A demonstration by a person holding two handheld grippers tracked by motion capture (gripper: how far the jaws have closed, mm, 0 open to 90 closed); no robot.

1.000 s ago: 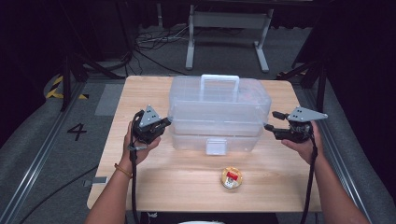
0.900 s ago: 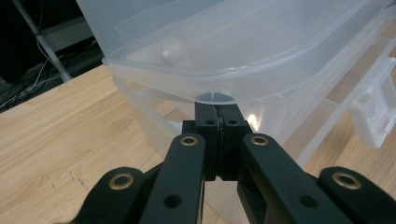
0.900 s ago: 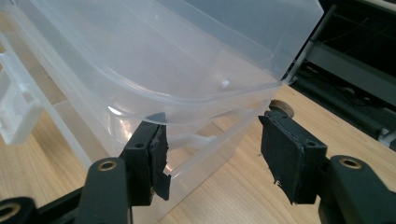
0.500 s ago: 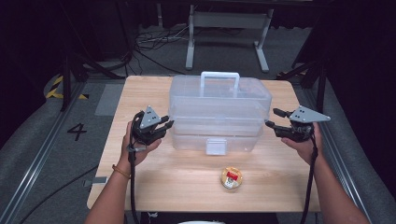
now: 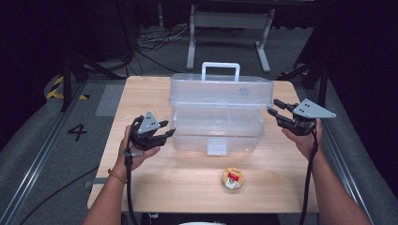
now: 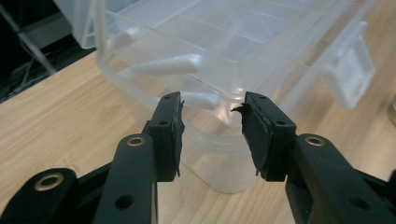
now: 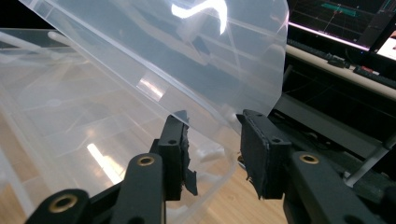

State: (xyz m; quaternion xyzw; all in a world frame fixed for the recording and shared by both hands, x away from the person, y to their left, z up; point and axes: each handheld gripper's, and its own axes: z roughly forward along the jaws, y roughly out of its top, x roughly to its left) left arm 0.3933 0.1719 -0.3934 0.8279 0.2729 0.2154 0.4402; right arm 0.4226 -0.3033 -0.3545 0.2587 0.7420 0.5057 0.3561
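Clear box point(image 5: 216, 126) lid point(image 5: 220, 89) ajar; tray compartments look empty.

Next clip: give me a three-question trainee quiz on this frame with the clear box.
1. True or false: the lid of the clear plastic box is shut flat.
2. What lies on the table in front of the box?
3. Which hand-held gripper is at the box's lower body: A left, B right?

Key
1. False, it is raised.
2. A small round container.
3. A; the right one is up by the lid's end.
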